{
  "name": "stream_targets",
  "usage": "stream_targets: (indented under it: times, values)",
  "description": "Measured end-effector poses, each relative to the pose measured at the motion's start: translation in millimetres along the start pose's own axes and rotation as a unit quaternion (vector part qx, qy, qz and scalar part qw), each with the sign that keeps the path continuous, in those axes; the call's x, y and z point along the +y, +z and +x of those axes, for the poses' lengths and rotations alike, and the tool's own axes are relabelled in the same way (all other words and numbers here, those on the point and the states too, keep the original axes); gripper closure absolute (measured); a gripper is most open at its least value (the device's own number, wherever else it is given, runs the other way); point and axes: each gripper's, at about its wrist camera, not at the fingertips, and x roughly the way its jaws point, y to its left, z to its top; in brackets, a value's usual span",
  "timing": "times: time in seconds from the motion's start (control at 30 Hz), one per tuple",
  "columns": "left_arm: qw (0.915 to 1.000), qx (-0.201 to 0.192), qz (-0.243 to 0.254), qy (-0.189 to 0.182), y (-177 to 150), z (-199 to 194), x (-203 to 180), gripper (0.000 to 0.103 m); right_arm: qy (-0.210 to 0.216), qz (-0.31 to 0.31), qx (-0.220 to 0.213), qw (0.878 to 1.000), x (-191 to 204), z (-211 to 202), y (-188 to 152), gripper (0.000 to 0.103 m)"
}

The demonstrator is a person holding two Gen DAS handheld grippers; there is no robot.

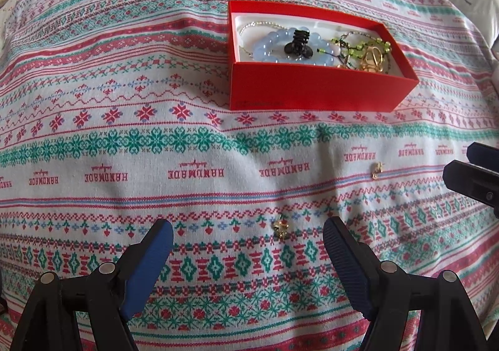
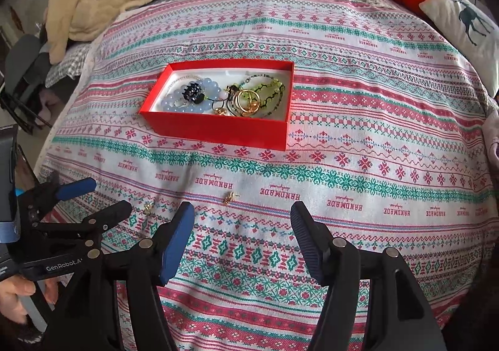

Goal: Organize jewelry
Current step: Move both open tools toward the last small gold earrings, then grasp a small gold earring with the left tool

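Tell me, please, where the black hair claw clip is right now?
The black hair claw clip lies inside the red box, in its left half, resting on the blue bead bracelet.

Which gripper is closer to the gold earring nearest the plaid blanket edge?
Left. The left gripper sits just short of that gold earring; the right gripper is off to its right, by the other earring.

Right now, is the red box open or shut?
Open. The red box has no lid on it; the blue bead bracelet and black hair claw show inside from above.
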Motion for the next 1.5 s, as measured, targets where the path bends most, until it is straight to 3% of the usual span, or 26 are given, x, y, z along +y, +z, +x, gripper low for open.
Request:
stream_targets:
  times: [0.4,0.47,0.53,0.73,0.97,1.23,1.5]
  values:
    - [0.9989,-0.003,0.03,-0.036,-25.6,0.2,-5.2,0.022,-0.031,-0.044,0.047,0.997,-3.7,25.5,-35.3,0.036]
    - [0.9984,-0.006,0.039,-0.04,-28.6,0.1,-8.7,0.025,-0.037,-0.052,0.054,0.996,-4.5,29.4,-41.1,0.036]
    - [0.9977,-0.005,0.048,-0.048,-31.1,1.6,-13.3,0.038,-0.042,-0.058,0.061,0.996,-6.1,33.8,-46.0,0.036]
    - [0.996,0.007,0.07,-0.056,-34.9,14.7,-27.3,0.058,-0.045,-0.064,0.069,0.994,-9.5,40.5,-51.9,0.036]
    - [0.9964,0.009,0.072,-0.045,-32.4,29.7,-33.0,0.063,-0.044,-0.066,0.07,0.994,-9.9,41.5,-53.2,0.036]
    - [0.9977,-0.008,0.053,-0.042,-19.6,42.3,-32.4,0.08,-0.042,-0.069,0.07,0.994,-9.5,40.6,-54.9,0.036]
    - [0.9982,-0.02,0.055,-0.015,-12.5,46.6,-35.2,0.094,-0.043,-0.071,0.069,0.994,-9.5,40.5,-54.0,0.036]
